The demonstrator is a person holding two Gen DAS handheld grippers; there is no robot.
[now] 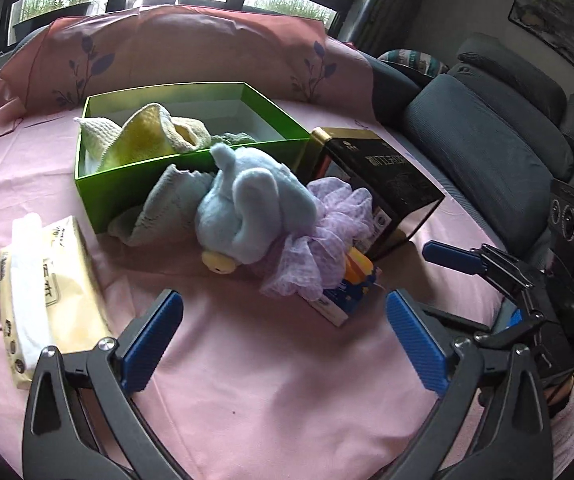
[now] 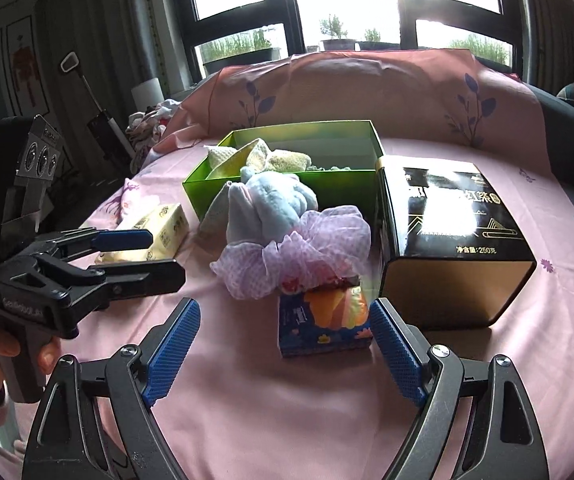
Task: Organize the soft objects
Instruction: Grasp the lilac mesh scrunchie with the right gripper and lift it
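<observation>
Both tools were aimed down at the pile on the pink bedsheet (image 2: 287, 420). Left gripper (image 1: 283, 336) had its jaws spread wide, nothing between them; right gripper (image 2: 285, 350) likewise gaped empty, with the small blue printed tissue box (image 2: 323, 322) just ahead between its blue pads (image 2: 175, 348) but untouched.

Step in hand, by my read: pick the next soft item. Best target looked like the fluffy light-blue plush toy (image 1: 247, 204), at 12 o'clock from the left gripper, lying against the front wall of the green open cardboard box (image 1: 99, 196). Close on the plump body, not the yellow nose tip, and lift clear of the lilac mesh bath pouf (image 2: 299, 256) leaning on it at 4 o'clock — mesh could snag and drag along. A grey-green knitted cloth (image 1: 163, 208) sat at the plush's 9 o'clock, also outside the box.

Containers: the green box already held a cream-and-yellow knitted cloth (image 1: 147, 136) draped over its left wall, plus a darker green fabric (partly hidden) behind. The black-and-gold tea carton (image 2: 451, 248) stood shut at 3 o'clock — contents unseen. A pale yellow soft tissue pack (image 1: 47, 300) lay at 9 o'clock.
</observation>
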